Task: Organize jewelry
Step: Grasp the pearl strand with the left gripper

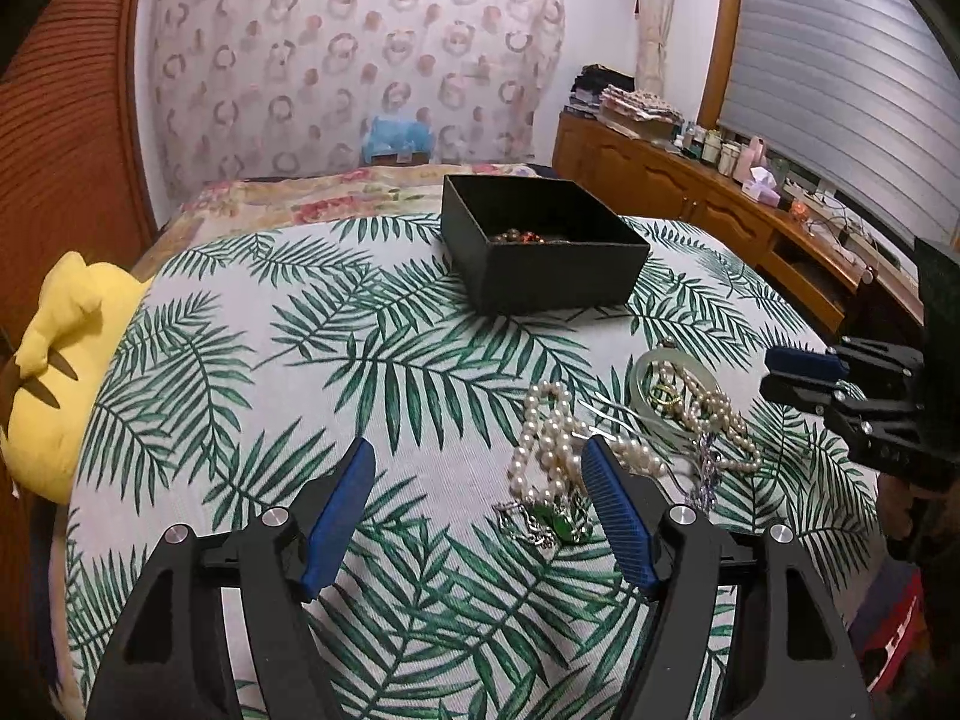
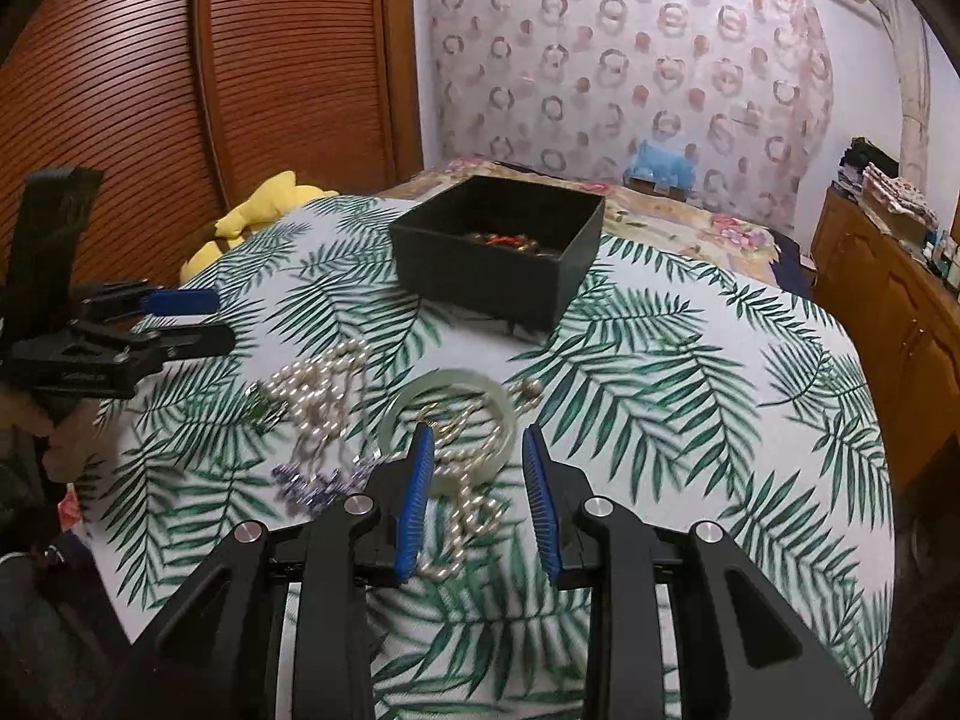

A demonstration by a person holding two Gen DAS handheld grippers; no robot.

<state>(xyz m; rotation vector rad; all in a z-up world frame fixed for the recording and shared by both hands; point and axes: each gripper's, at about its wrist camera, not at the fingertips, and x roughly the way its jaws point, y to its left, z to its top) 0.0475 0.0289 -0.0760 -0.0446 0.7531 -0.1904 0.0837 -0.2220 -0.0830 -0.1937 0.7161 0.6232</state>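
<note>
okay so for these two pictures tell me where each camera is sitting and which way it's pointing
Left wrist: on the left gripper, looking forward along its open fingers across the leaf-print cloth toward the black box; the pearl necklaces lie ahead to its right, and the right gripper enters from the right edge.
Right wrist: on the right gripper, open just above the jade bangle, facing the box; the left gripper shows at the left.
Shared: box, pearls, bangle, yellow plush toy, cloth.

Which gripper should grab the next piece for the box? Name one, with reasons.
Right. The right gripper is open, its fingers framing the pearl strand across the jade bangle. The left gripper, also open, points beside the pile, over bare cloth.
</note>
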